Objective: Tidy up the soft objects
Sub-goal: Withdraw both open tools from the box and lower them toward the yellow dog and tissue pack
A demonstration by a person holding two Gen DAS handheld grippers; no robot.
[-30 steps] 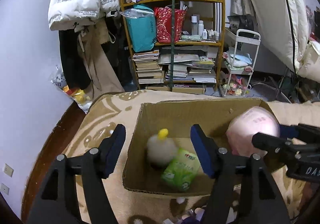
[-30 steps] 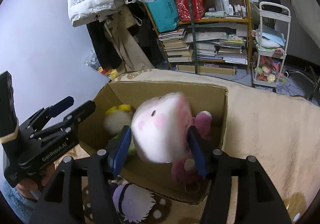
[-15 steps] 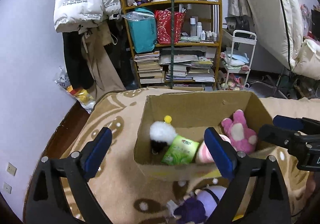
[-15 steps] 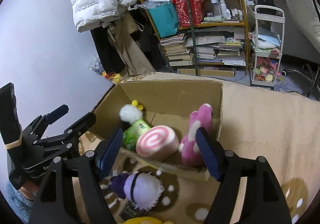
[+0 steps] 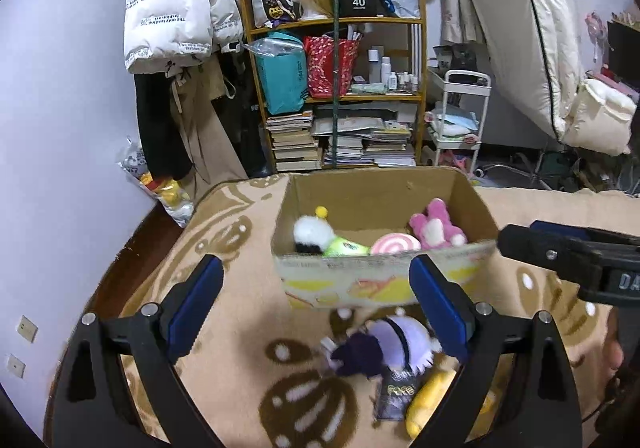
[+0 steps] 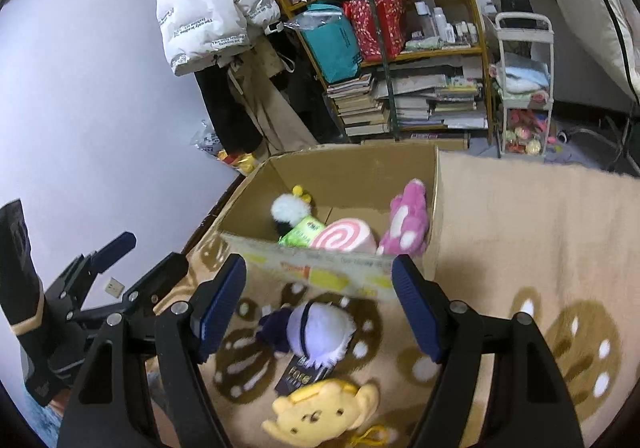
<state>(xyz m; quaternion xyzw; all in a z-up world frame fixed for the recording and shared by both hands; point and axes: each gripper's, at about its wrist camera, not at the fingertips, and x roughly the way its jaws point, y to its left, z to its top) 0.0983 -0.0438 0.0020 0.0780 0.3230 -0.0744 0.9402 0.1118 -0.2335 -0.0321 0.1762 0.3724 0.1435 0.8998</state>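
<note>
Left gripper [image 5: 316,300] gapes wide, holding nothing; ahead of its fingers sits the box [image 5: 384,288] with a white plush [image 5: 312,234], roll [image 5: 394,244] and pink bunny [image 5: 436,228] inside. Between its fingers, nearer than the box, lies a purple plush [image 5: 384,344] on the blanket [image 5: 240,328]

Right gripper [image 6: 318,298] is equally wide and empty, the purple plush [image 6: 316,330] between its fingers, a yellow bear [image 6: 320,412] closer still, the box [image 6: 344,171] beyond

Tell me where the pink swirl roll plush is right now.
The pink swirl roll plush lies inside the cardboard box, against its near wall, between the green packet and the pink bunny plush; both wrist views show it.
</note>
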